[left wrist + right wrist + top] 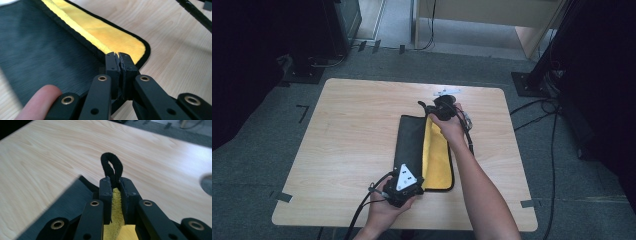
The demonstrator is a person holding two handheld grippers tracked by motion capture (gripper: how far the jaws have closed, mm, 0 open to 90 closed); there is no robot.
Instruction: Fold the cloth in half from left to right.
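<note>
A cloth lies on the wooden table (352, 130), dark grey (408, 142) on one face and fuzzy yellow (436, 152) on the other, with black trim. Its right long edge is folded over, so a yellow strip (112, 35) shows. My left gripper (418, 183) is at the near end, shut on the trimmed edge (118, 56) where grey meets yellow. At the far end, my right gripper (432, 111) is shut on the cloth's corner (115, 182). Yellow pile shows between its jaws, and a black hanging loop (112, 165) sticks out past the tips.
A small white object (444, 92) lies near the table's far edge. Black cables (537, 107) and dark stand bases (532, 82) sit on the grey floor to the right and behind. Bare tabletop stretches left of the cloth.
</note>
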